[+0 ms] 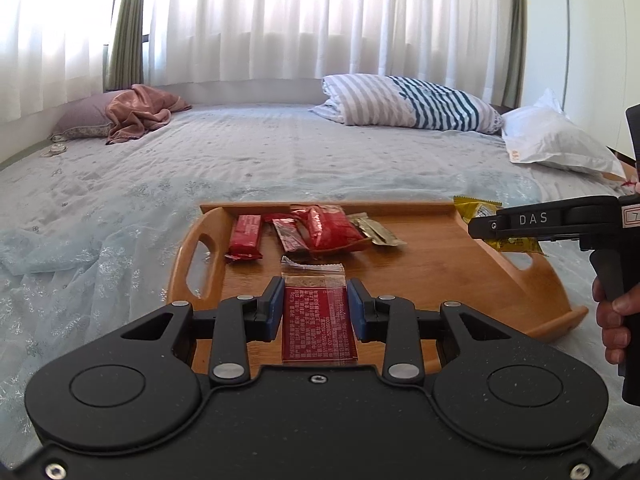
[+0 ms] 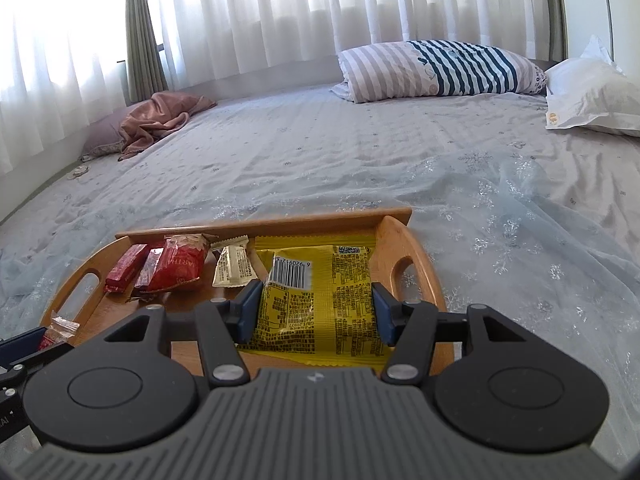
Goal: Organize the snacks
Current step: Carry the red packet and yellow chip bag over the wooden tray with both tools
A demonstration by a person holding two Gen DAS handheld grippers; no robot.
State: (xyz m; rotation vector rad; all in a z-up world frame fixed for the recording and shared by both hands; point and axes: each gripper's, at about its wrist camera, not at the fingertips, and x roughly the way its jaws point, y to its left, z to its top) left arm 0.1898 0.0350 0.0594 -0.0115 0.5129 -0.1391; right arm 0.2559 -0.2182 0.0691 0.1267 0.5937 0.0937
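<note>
Grippers over the tray (image 1: 436, 256) each clamp a snack: the left gripper (image 1: 315, 310) a red bar (image 1: 316, 320), the right gripper (image 2: 314, 312) a yellow packet (image 2: 320, 300).

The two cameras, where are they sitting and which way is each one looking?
Left wrist: on the left gripper, looking across the tray toward the curtains; it grips a red snack; the right gripper and a hand show.
Right wrist: on the right gripper, same direction, gripping a yellow packet; the left gripper peeks in.
Shared: tray, bed, pillows.
</note>
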